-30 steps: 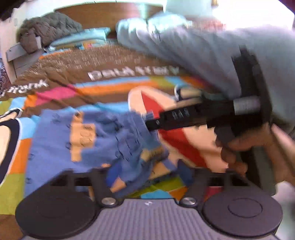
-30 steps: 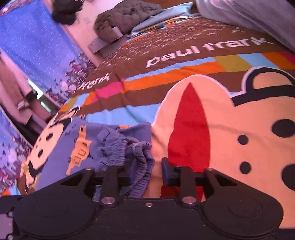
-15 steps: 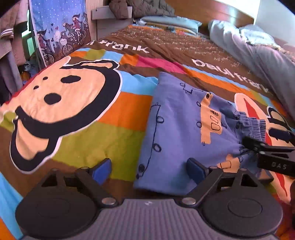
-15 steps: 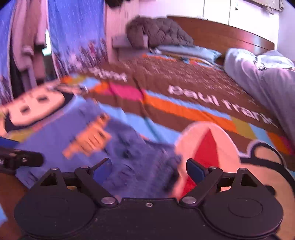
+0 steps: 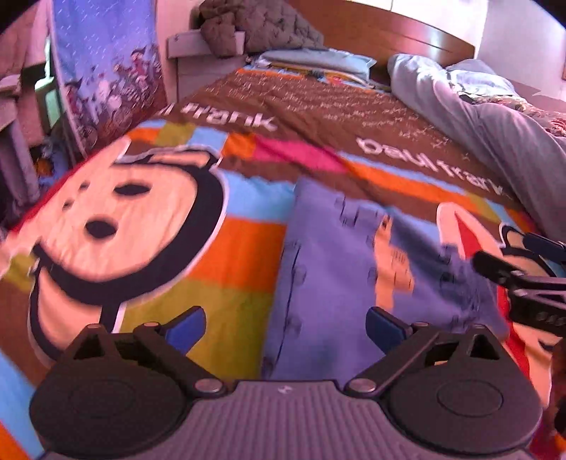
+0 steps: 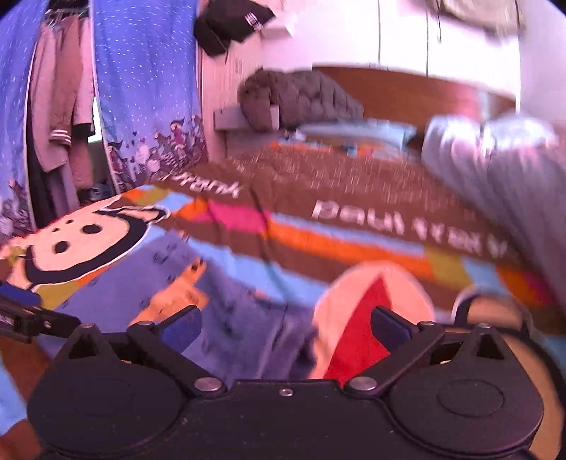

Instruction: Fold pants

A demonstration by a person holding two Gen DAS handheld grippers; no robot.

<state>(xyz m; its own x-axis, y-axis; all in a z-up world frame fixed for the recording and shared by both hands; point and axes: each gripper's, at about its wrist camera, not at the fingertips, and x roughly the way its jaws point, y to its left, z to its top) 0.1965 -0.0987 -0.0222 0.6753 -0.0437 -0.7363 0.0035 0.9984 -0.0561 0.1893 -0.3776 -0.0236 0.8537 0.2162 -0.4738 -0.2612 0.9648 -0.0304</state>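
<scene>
The blue pants with an orange print lie folded on the colourful bedspread. Their gathered waistband end points to the right. My left gripper hovers over the near left edge of the pants. Its jaws are opening wide and the blue pads touch no cloth. In the right wrist view the pants lie below and left of centre. My right gripper hangs above the waistband end, jaws opening, nothing gripped. Each gripper shows in the other's view: the right gripper at the right edge, the left gripper at the left edge.
A crumpled grey duvet covers the bed's far right side. A pillow and a wooden headboard are at the back. A brown quilted bundle sits on a bedside shelf. A blue curtain and hanging clothes stand to the left.
Both grippers have let go of the pants and spread wide. Both views have rolled upright and drawn back. The pants now lie flat and folded on the bedspread.
</scene>
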